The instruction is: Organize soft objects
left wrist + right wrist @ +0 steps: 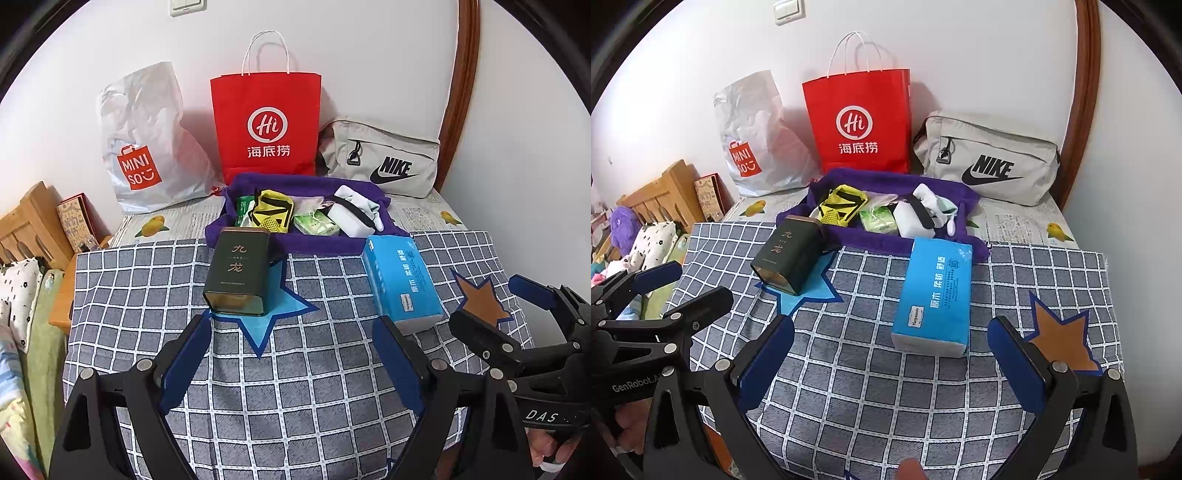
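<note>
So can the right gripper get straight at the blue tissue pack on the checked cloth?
Probably yes: the right gripper is open, and the blue tissue pack lies just ahead with nothing between.

I see a plain white wall (369,55) with a light switch (186,6) up high, a curved brown wooden frame (463,85) on the right, and a wooden headboard (33,225) by a bed on the left.
</note>
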{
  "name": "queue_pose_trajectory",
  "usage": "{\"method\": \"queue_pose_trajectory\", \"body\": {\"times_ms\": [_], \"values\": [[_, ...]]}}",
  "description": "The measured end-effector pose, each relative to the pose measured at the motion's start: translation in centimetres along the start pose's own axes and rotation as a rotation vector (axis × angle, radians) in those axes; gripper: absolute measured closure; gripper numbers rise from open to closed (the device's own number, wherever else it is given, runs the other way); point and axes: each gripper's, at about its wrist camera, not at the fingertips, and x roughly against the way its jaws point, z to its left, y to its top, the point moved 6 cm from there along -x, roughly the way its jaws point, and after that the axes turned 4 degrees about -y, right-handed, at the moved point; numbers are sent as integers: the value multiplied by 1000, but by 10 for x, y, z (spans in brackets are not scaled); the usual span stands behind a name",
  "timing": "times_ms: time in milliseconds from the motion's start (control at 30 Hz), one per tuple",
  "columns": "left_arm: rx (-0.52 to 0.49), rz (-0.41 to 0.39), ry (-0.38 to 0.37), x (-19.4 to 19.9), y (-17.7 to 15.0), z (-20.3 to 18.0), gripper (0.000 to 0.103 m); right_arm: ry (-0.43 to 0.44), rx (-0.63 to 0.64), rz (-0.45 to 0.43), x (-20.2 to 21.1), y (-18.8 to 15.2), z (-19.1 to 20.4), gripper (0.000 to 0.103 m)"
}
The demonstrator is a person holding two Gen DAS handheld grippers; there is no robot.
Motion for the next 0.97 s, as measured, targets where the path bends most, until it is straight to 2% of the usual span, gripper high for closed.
{"method": "queue_pose_trajectory", "body": {"times_ms": [967], "values": [[8,20,8,-9,0,6,15,-5,14,8,-6,1,3,0]]}}
